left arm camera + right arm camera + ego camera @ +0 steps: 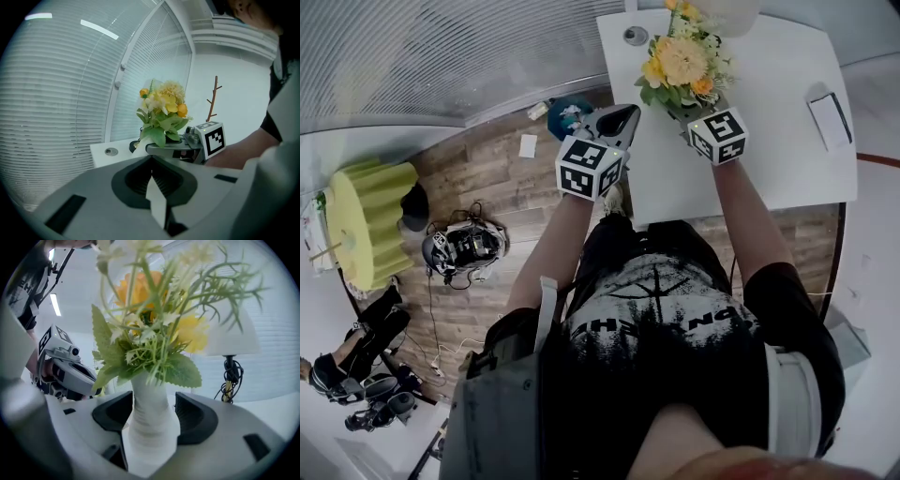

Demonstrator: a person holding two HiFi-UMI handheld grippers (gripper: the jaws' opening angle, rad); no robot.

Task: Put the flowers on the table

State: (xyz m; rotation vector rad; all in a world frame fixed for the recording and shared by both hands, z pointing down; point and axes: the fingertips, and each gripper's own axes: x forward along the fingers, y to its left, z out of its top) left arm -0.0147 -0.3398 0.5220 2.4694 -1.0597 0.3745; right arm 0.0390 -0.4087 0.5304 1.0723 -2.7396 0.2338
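One lamp (pixel 234 333) behind, left gripper (pixel 152 164) alongside, jaws together; right gripper (pixel 152 416) jaws apart around white vase (pixel 150 432) holding yellow flowers (pixel 140 291).

A: Head view: flowers (pixel 682 61) cover their vase (pixel 150 437) entirely. Lamp shade (pixel 727 11) cut by the top edge.
B: Right gripper view: vase foot hidden below the right gripper (pixel 153 404) body. Blooms blurred, tops cropped.
A: Vase on the table (pixel 769 112) or off it?
B: Can't tell. Round thing (pixel 636 36) near the table corner is too small to name.
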